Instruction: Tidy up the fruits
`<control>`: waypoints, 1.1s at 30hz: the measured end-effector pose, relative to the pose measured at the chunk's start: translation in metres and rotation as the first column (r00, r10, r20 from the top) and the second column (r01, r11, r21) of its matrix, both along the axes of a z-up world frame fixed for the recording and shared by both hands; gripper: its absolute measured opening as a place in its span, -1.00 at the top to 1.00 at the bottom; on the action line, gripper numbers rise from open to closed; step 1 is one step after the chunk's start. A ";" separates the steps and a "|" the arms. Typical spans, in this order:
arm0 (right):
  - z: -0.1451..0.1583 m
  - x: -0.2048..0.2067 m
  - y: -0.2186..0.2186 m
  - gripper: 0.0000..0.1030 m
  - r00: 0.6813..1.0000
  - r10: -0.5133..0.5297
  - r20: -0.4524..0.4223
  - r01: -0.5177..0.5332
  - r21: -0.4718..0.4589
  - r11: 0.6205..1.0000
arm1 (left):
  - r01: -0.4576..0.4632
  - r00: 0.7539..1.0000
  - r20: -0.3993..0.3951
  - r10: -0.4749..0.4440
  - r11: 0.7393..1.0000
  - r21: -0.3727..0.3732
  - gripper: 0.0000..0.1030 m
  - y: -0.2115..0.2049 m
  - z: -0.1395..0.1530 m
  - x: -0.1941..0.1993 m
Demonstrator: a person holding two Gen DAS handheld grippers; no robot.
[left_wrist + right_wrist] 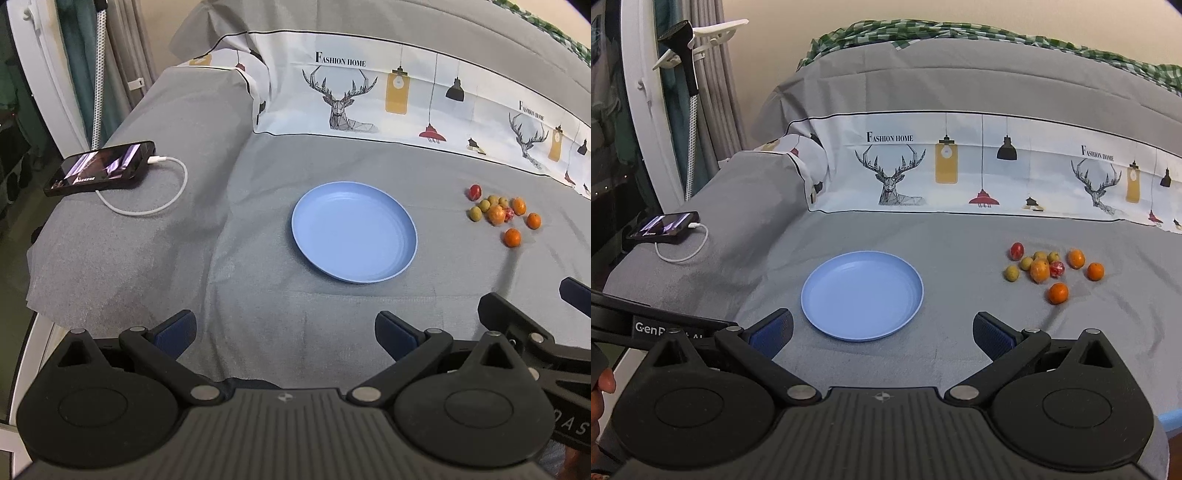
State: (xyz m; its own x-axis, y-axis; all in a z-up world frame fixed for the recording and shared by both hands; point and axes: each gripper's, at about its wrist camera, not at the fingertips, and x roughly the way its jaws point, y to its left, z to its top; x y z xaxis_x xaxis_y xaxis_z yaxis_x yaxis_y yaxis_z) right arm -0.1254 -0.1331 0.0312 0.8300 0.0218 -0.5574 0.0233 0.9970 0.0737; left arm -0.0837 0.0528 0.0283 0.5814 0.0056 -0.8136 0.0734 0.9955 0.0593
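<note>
An empty light-blue plate (pixel 354 232) (pixel 862 295) lies on the grey bedsheet. To its right sits a loose cluster of small fruits (pixel 496 214) (pixel 1043 269): several orange ones, several yellow-green ones and red ones. The nearest orange fruit (pixel 512 237) (pixel 1058 292) lies a little apart, toward me. My left gripper (pixel 284 332) is open and empty, hovering short of the plate's near rim. My right gripper (pixel 882 334) is also open and empty, just before the plate's near-right edge, with the fruits ahead to its right.
A phone (pixel 99 168) (pixel 663 227) with a white charging cable (pixel 162 201) rests on a grey pillow at the left. A folded quilt with a deer print (pixel 343 99) (pixel 894 177) rises behind the plate. The bed's left edge drops off beside a window frame.
</note>
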 end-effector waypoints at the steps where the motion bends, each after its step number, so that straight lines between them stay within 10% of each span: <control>1: 0.001 0.001 0.000 -0.99 1.000 0.002 -0.010 -0.002 0.009 1.000 | -0.001 1.000 0.000 0.001 1.000 -0.003 -0.99 0.001 0.000 0.000; 33: -0.014 0.021 -0.013 -0.99 1.000 0.006 -0.016 -0.005 0.047 0.999 | 0.011 0.999 -0.053 -0.007 0.998 0.067 -0.99 -0.012 -0.015 0.024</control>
State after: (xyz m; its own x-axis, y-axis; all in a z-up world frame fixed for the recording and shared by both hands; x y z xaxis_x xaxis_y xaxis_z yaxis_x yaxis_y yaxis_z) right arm -0.1045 -0.1459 0.0168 0.8209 0.0525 -0.5687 0.0195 0.9926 0.1197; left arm -0.0597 0.0405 0.0135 0.5380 0.0565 -0.8411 0.0870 0.9887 0.1220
